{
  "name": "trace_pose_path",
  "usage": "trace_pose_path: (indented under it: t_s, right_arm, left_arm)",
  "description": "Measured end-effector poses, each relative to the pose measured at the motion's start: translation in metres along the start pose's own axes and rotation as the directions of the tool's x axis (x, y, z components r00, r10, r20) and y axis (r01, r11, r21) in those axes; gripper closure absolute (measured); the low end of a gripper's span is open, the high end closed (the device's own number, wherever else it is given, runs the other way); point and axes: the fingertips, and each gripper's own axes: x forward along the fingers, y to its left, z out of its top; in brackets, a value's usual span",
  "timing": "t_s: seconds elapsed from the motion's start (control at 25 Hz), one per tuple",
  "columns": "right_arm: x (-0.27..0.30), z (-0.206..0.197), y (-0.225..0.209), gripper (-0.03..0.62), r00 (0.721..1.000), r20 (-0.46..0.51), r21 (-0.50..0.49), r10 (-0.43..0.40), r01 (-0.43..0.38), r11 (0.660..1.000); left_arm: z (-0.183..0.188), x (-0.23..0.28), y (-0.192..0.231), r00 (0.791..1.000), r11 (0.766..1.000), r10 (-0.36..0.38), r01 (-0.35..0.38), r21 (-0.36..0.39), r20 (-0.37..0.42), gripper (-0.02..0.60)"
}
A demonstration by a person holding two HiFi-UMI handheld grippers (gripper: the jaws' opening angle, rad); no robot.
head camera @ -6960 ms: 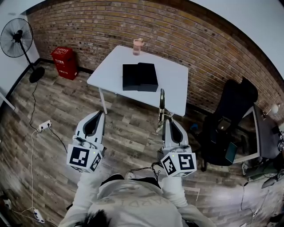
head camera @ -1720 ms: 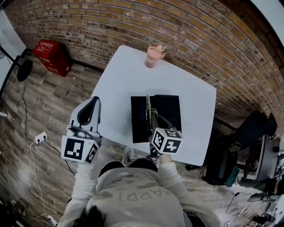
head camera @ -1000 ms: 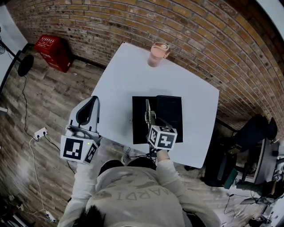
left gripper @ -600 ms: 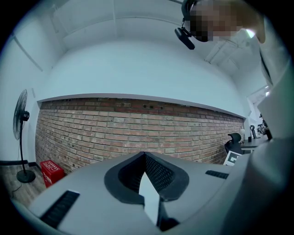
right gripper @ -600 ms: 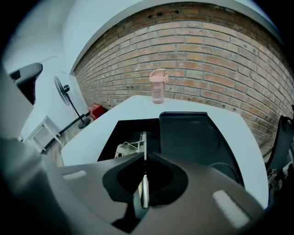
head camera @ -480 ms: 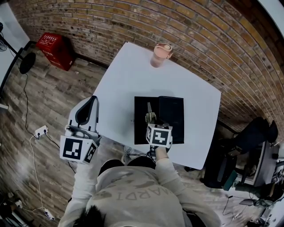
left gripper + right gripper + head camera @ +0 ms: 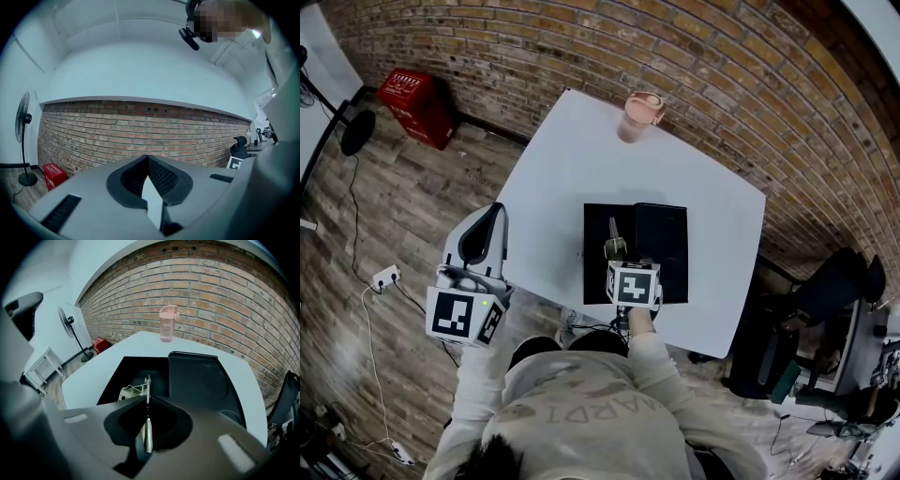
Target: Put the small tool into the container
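Note:
A black container (image 7: pixel 598 281) lies open on the white table (image 7: pixel 562 178), its box part (image 7: pixel 123 371) on the left and its lid (image 7: pixel 197 380) flat on the right. My right gripper (image 7: pixel 617 251) hangs over the box, shut on the small metal tool (image 7: pixel 613 232). In the right gripper view the thin tool (image 7: pixel 148 389) sticks out from between the jaws, and its silvery front part (image 7: pixel 129 391) reaches down into the box. My left gripper (image 7: pixel 496 210) is shut and empty, held off the table's left edge. In its own view the left gripper (image 7: pixel 147 160) points at the brick wall.
A pink bottle (image 7: pixel 639 114) stands at the table's far edge, also seen in the right gripper view (image 7: pixel 167 324). A red crate (image 7: pixel 417 105) and a fan (image 7: pixel 23 136) stand by the brick wall at the left. An office chair (image 7: pixel 825 291) is at the right.
The person has come up to the table. My right gripper has carried the tool over the black box and sunk toward it. The left gripper has stayed beside the table.

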Motion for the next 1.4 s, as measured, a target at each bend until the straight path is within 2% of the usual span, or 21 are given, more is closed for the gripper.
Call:
trace_pose_path:
  t_s: [0.68,0.96,1.2,1.4]
  right_arm:
    - [0.0,-0.01,0.042,0.501,0.992,-0.025,-0.126,0.12,-0.123,0.984]
    - [0.002,-0.023,0.057,0.497,0.986,-0.051,-0.129,0.159,-0.165,0.978]
    - [-0.001,-0.022,0.061,0.497,0.985,-0.016,-0.123,0.169,-0.17,0.978]
    - [-0.013,-0.013,0.064,0.496,0.981,0.057,-0.1,0.186,-0.179,0.979]
  left_arm:
    - [0.003,-0.017,0.0,1.0,1.0,0.016,-0.016,0.009,0.004,0.577]
    - [0.002,-0.028,0.002,1.0,1.0,0.028,-0.028,0.012,0.001,0.577]
    - [0.003,-0.037,0.006,0.999,0.999,0.034,-0.034,0.011,0.002,0.577]
    - [0.004,-0.048,0.009,0.999,0.999,0.038,-0.038,0.012,0.006,0.577]
